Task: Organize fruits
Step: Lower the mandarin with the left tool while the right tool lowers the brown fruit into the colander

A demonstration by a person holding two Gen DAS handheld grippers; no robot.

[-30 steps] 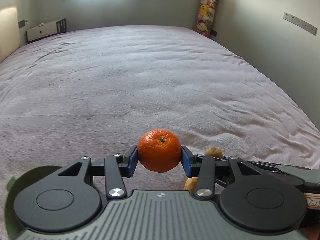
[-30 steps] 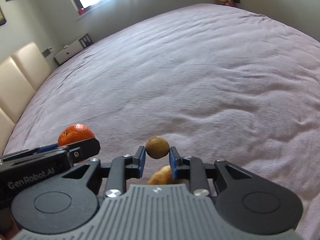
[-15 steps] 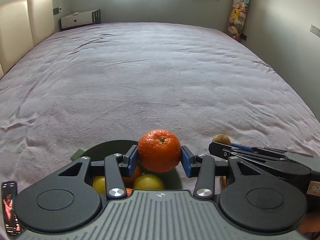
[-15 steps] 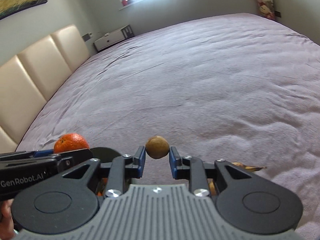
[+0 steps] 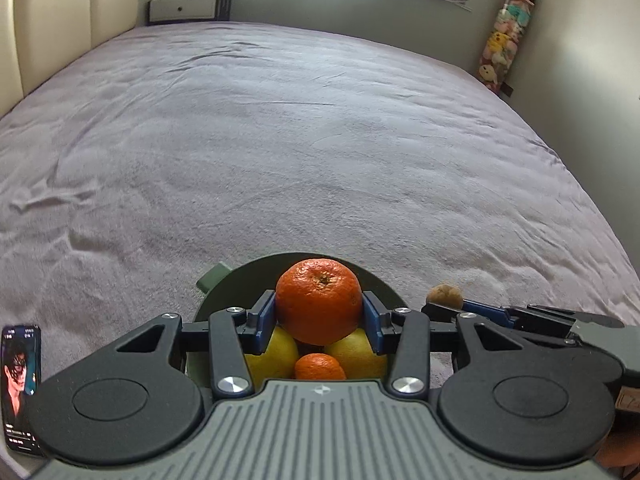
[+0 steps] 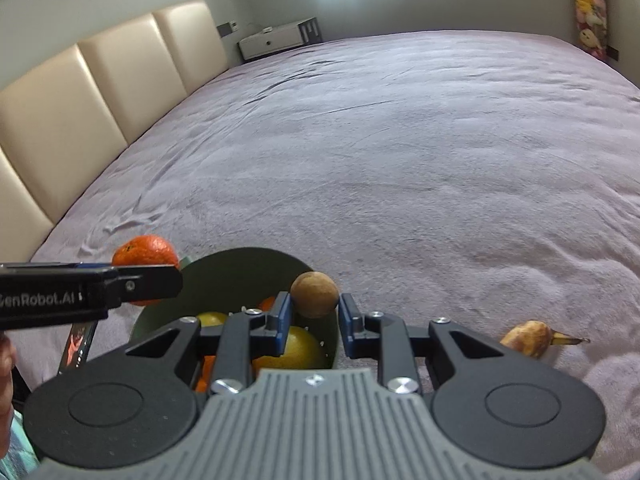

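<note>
My left gripper [image 5: 319,316] is shut on a large orange tangerine [image 5: 319,301] and holds it above a dark green bowl [image 5: 224,300]. The bowl holds two yellow fruits [image 5: 276,354] and a small orange one [image 5: 320,367]. My right gripper [image 6: 311,312] holds a small brown round fruit [image 6: 315,294] over the bowl's [image 6: 224,276] right rim; the right pad shows a small gap to the fruit. The left gripper with the tangerine [image 6: 145,254] shows at the left of the right wrist view. The brown fruit [image 5: 445,295] shows at the right of the left wrist view.
A brown overripe banana [image 6: 532,338] lies on the mauve bedspread [image 6: 400,160] right of the bowl. A phone [image 5: 20,388] lies left of the bowl. A cream padded headboard [image 6: 80,112] runs along the left; a white bedside unit [image 5: 188,6] stands far back.
Both grippers have swung left with their fruits. The bowl now lies under both of them, and the banana has come into the right wrist view.
</note>
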